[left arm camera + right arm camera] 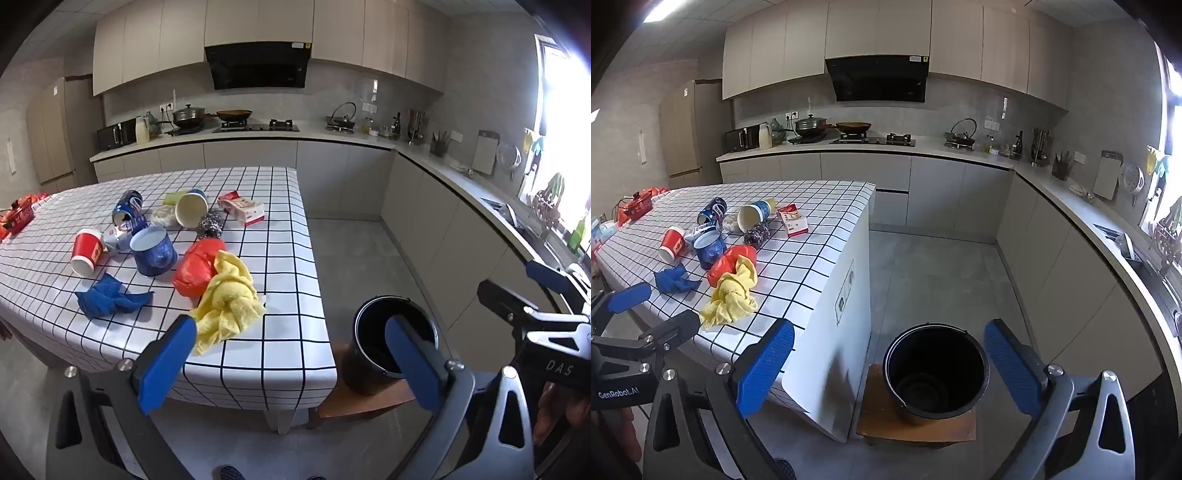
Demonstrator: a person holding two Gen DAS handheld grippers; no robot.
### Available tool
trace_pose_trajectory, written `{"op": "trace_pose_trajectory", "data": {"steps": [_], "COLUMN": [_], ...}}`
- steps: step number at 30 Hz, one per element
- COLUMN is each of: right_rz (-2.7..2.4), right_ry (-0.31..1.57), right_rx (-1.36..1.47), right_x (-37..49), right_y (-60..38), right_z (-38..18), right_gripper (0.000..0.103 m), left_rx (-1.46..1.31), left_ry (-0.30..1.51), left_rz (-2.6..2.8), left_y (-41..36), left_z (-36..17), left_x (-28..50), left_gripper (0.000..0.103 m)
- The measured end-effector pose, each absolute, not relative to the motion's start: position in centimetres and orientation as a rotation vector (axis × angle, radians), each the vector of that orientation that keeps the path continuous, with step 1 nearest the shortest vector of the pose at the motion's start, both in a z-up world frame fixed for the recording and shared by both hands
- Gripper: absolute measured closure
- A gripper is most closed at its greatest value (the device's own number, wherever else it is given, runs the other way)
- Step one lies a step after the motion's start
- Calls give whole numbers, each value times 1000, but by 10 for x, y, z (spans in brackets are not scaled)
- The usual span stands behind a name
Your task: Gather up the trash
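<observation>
Trash lies on the checkered table: a red paper cup, a blue tub, a crushed blue can, a white-and-blue cup, a red-white carton, an orange plastic bag, a yellow cloth and a blue cloth. A black bucket stands on a wooden stool beside the table. My left gripper is open and empty before the table's near corner. My right gripper is open and empty, level with the bucket.
A red basket sits at the table's far left. Kitchen counters with stove, pots and sink run along the back and right walls. Grey floor lies between table and counters. The other gripper shows at each view's edge.
</observation>
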State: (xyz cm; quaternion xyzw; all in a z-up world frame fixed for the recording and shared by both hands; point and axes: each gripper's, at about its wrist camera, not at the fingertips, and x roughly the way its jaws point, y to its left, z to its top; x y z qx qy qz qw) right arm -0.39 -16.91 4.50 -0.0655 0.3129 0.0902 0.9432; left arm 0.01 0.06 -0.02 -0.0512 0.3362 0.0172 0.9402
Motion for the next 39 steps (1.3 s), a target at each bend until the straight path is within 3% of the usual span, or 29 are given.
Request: {"op": "trace_pose_trajectory", "data": {"steps": [39], "right_rz": [190], "right_ry": [631], "right_rx": [-120], "right_x": [-5], "right_y": [-173], "right_z": [51], "right_gripper": [0], "left_rx": [-68], "left_ry": [687], "left_rz": [48], "left_y": [2], "left_z": [0], "left_x": [2], "left_gripper": [0]}}
